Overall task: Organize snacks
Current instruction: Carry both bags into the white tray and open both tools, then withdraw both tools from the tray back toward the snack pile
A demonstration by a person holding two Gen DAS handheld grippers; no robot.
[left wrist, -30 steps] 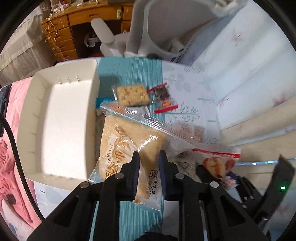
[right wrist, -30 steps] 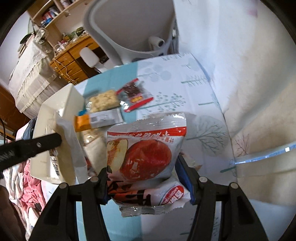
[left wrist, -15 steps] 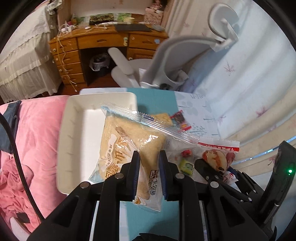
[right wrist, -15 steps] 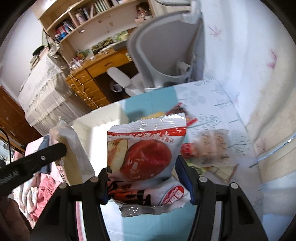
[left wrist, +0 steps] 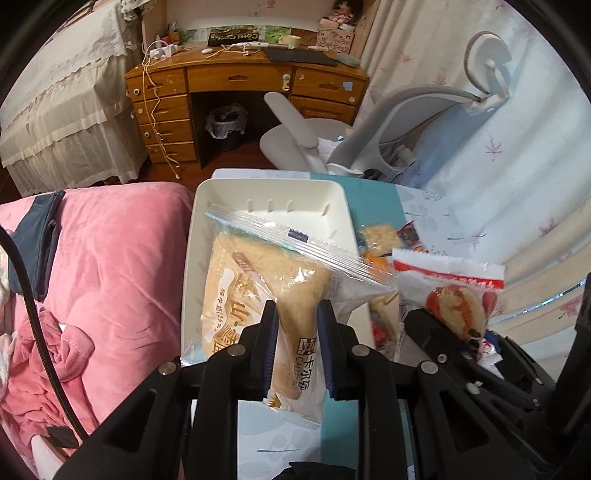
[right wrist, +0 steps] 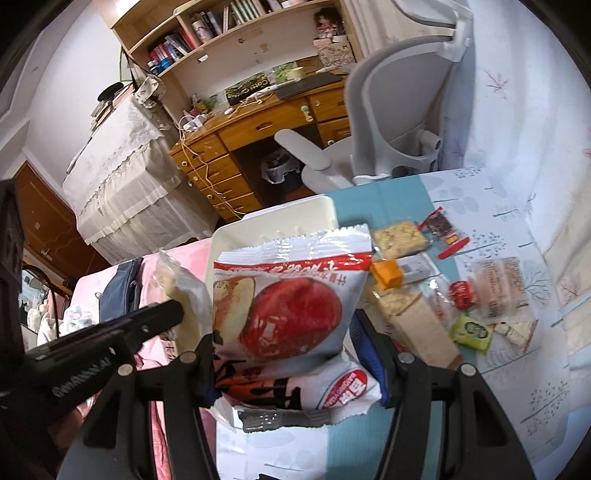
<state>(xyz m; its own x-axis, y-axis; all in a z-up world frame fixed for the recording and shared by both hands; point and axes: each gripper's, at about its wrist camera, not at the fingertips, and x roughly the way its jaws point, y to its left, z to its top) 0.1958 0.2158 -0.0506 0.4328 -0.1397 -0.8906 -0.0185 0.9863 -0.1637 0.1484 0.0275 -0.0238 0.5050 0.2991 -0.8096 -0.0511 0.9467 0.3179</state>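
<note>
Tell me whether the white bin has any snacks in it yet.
Seemingly empty: the visible floor of the white bin is bare. The bread packet held above it hides the rest.

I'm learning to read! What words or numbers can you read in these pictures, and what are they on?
"(25%)": on the bread packet in the left gripper, beside Chinese characters.
Apple packet in the right gripper: Chinese print and a round red badge, too blurred to read.
Dark sign on the desk: too small to read surely.
</note>
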